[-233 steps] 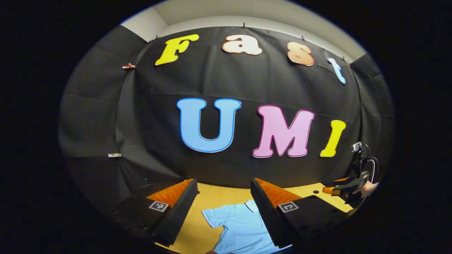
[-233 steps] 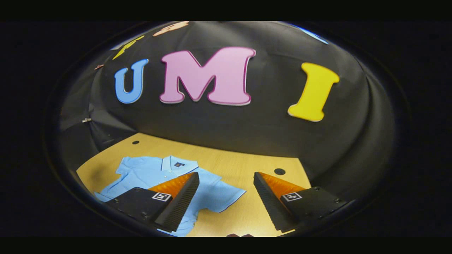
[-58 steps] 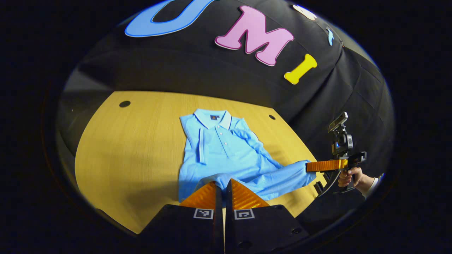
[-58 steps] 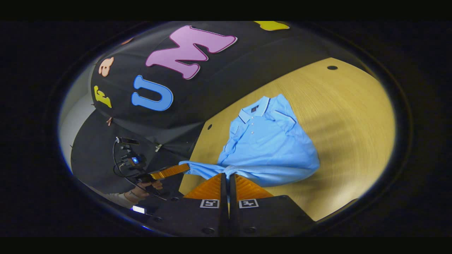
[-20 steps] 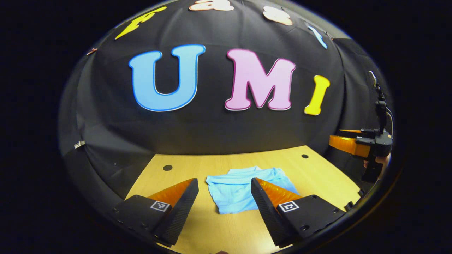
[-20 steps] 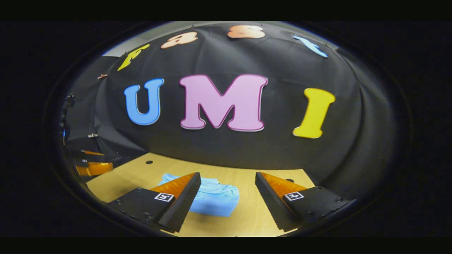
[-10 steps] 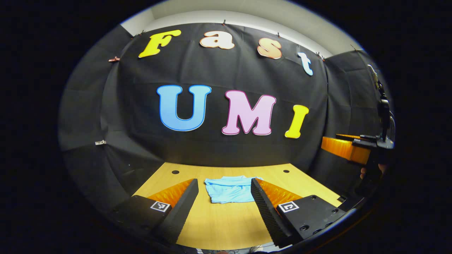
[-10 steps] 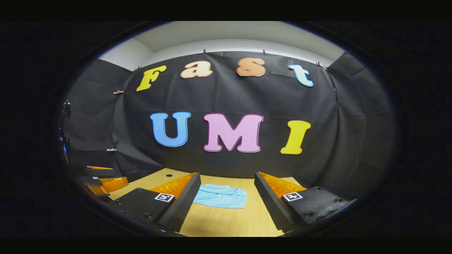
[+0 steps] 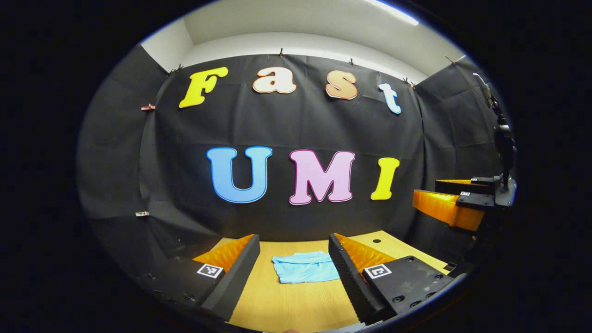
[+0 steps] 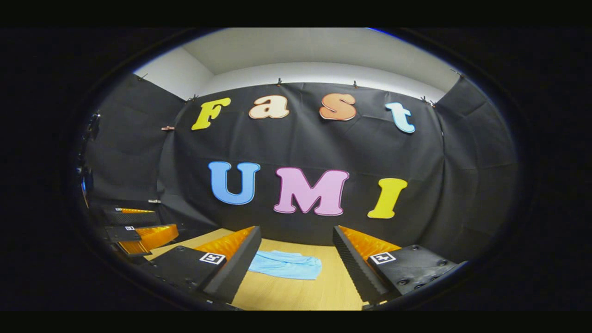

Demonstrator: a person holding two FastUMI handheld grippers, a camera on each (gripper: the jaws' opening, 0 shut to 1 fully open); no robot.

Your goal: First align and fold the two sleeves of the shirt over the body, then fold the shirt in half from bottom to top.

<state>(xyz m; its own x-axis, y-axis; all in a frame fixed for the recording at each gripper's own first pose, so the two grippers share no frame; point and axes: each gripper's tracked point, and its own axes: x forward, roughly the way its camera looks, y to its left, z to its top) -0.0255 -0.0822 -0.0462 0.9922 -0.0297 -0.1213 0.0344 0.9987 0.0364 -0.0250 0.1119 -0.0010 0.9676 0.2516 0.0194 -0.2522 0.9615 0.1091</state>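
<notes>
Both grippers have drawn back and risen since half a second ago. Left gripper [image 9: 294,273] and right gripper [image 10: 297,263] stand wide apart, holding nothing. Light-blue polo shirt [image 9: 304,267] lies folded into a compact bundle on the wooden table [image 9: 286,305]. Folding appears complete; withdraw clear without snagging fabric.

Both views look level across the table [image 9: 286,305] toward the wall, sharing the folded shirt [image 9: 305,267].
</notes>
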